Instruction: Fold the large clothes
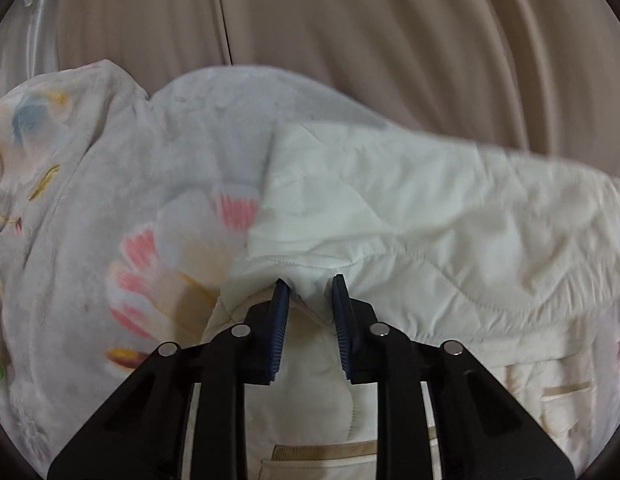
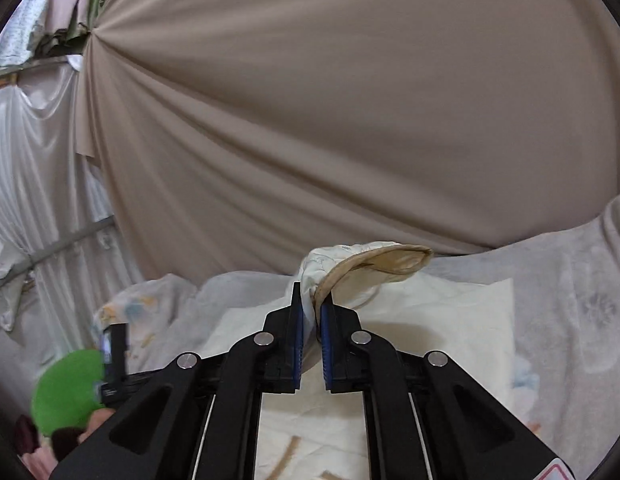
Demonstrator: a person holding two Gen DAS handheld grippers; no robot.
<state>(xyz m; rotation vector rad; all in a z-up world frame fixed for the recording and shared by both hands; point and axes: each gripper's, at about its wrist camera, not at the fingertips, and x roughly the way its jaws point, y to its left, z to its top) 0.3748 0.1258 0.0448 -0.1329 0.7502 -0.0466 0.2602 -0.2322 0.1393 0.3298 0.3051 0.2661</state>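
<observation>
On a bed covered by a pale flowered blanket (image 1: 122, 184) lies a cream quilted jacket (image 1: 430, 216), spread across the middle and right of the left wrist view. Left tongs (image 1: 310, 280) have their 2 blue pads closed on a bunched fold of the jacket's edge, the cloth pinched up between the tips. Right tongs (image 2: 311, 300) are clamped on another part of the same jacket, and a cuff or collar with a tan lining (image 2: 386, 260) curls up above the tips. Behind the bed hangs a beige curtain (image 2: 330, 100). At the lower left of the right wrist view sits a blurred green round thing (image 2: 66, 388).
</observation>
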